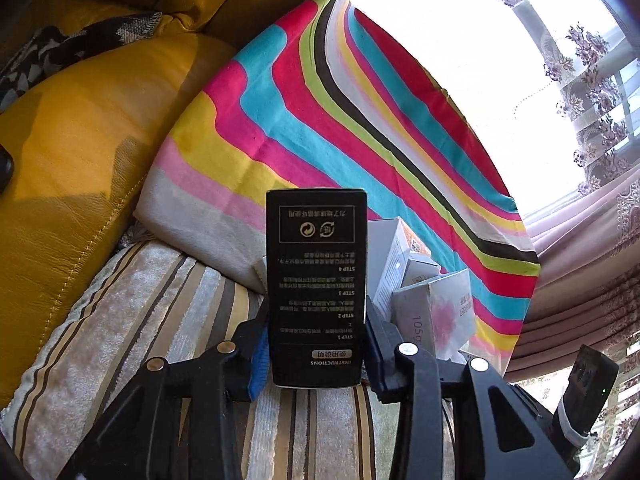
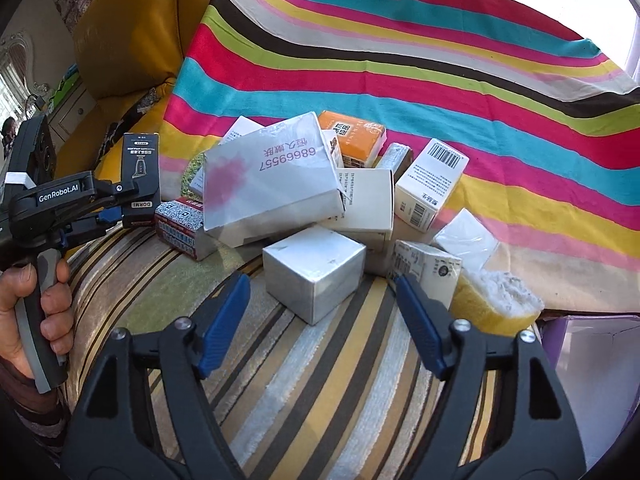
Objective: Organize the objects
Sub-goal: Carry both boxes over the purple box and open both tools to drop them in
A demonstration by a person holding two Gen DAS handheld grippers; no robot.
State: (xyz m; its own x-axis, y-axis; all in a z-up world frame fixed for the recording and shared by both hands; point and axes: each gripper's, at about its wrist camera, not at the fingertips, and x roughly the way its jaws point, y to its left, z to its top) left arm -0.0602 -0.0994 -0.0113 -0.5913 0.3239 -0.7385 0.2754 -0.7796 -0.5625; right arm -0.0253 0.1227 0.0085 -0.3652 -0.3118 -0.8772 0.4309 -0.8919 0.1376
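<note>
My left gripper [image 1: 316, 344] is shut on a tall black box [image 1: 316, 288] with upside-down printed instructions and holds it upright above the striped cushion [image 1: 160, 320]. The same black box [image 2: 141, 176] shows at the left of the right wrist view, held by the left gripper [image 2: 132, 196]. My right gripper [image 2: 320, 312] is open and empty, just in front of a silver cube box [image 2: 314, 272]. Behind the cube lies a pile of boxes: a large white box [image 2: 272, 176] with a pink blot, an orange box [image 2: 356, 136], a barcode box [image 2: 432, 184].
A rainbow-striped cloth [image 2: 400, 60] covers the surface behind the pile. A yellow sponge [image 2: 496, 300] lies at the right of the pile. Yellow leather sofa cushions [image 1: 72, 140] stand at the left. Curtains [image 1: 580, 260] and a bright window are at the right.
</note>
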